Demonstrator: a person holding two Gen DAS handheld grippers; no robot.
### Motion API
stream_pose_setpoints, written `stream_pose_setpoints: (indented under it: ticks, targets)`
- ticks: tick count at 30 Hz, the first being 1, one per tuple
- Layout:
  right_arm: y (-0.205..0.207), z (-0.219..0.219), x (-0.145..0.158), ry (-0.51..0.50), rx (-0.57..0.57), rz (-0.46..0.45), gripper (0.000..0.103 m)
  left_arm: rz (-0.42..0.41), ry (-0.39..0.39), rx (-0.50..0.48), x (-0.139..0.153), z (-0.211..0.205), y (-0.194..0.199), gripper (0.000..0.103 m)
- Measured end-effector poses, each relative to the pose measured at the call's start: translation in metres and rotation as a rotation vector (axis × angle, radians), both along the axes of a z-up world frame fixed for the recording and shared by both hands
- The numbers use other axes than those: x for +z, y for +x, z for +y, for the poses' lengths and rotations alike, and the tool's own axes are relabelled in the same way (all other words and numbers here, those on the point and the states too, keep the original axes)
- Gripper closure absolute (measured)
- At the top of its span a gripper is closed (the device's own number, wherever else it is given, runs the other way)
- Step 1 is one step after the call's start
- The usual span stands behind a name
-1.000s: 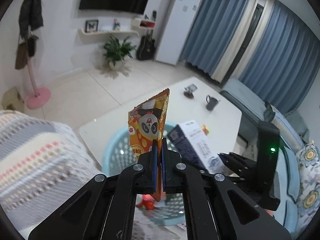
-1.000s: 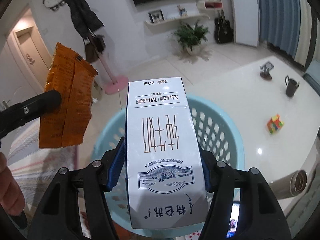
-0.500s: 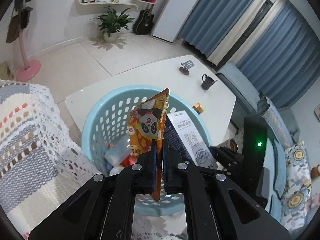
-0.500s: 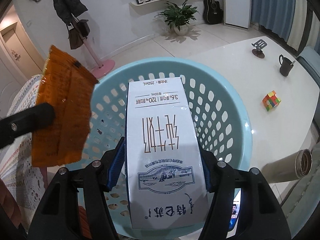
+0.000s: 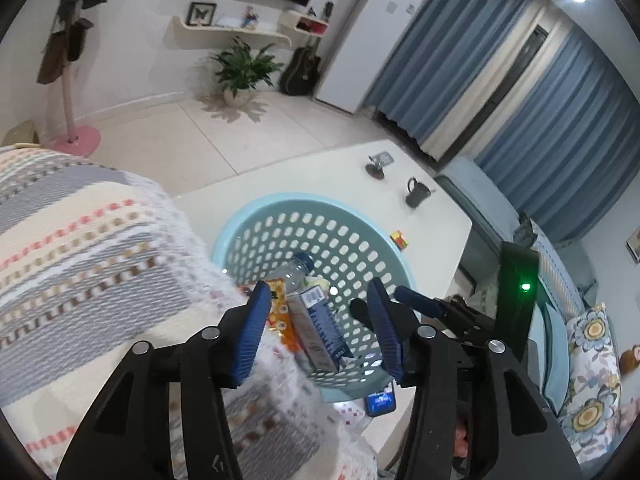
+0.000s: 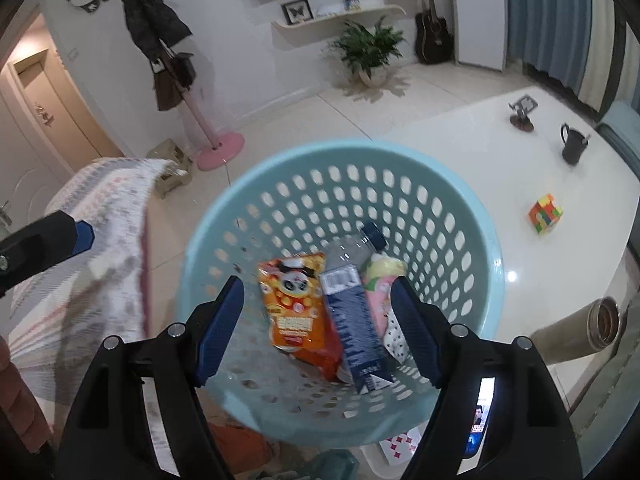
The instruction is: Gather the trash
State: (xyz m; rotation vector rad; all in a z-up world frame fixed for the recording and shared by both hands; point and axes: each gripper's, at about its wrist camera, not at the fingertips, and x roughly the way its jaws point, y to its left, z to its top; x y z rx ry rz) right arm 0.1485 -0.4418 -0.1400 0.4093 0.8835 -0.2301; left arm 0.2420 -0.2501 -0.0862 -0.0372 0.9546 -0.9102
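Both of my grippers hang over the pale blue basket (image 6: 340, 160) with nothing between their pads. The left gripper (image 5: 320, 324) has its jaws opening, and through the gap I see only the basket's inside; the right gripper (image 6: 318, 328) is opening too, its blue pads standing clear on either side of what lies below. Down in the basket, the orange panda snack bag (image 6: 296, 300) lies toward nine o'clock, the blue-and-white milk carton (image 6: 354, 328) beside it at the middle, touching it, and a clear bottle with a dark cap (image 6: 356, 246) points toward one o'clock, with a pink and yellow wrapper (image 6: 380, 280) at three o'clock. So I judge these pieces collected. On the white table (image 6: 460, 128) beyond, a colourful cube (image 6: 546, 214) sits at two o'clock from the basket, a dark mug (image 6: 574, 146) farther off, and a metal flask (image 6: 576, 336) at four o'clock; none looks like trash to me, so little seems left.
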Motion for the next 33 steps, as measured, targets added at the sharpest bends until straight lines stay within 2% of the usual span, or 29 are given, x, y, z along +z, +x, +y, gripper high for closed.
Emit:
stream_pose_setpoints:
  ticks: [3, 9, 16, 21, 25, 30, 33]
  targets:
    - [-0.003, 0.013, 0.02, -0.018, 0.021, -0.046, 0.031, 0.002, -0.03, 0.035, 0.008, 0.019, -0.003, 0.052]
    - [-0.009, 0.053, 0.062, -0.069, 0.094, -0.137, 0.031, -0.063, -0.073, 0.159, 0.033, 0.068, -0.017, 0.041]
    - [-0.01, 0.115, 0.095, -0.144, 0.188, -0.221, 0.028, -0.207, -0.065, 0.32, 0.062, 0.126, -0.038, 0.03]
    - [-0.005, 0.16, 0.104, -0.19, 0.211, -0.269, 0.023, -0.324, -0.033, 0.431, 0.075, 0.161, -0.055, 0.023]
    - [0.0, 0.185, 0.104, -0.222, 0.175, -0.32, 0.021, -0.43, 0.025, 0.516, 0.073, 0.178, -0.062, 0.017]
    - [0.001, 0.214, 0.101, -0.24, 0.144, -0.394, 0.019, -0.49, 0.03, 0.582, 0.073, 0.201, -0.068, 0.017]
    - [0.001, 0.219, 0.101, -0.231, 0.116, -0.428, 0.013, -0.52, 0.011, 0.59, 0.074, 0.216, -0.072, 0.01]
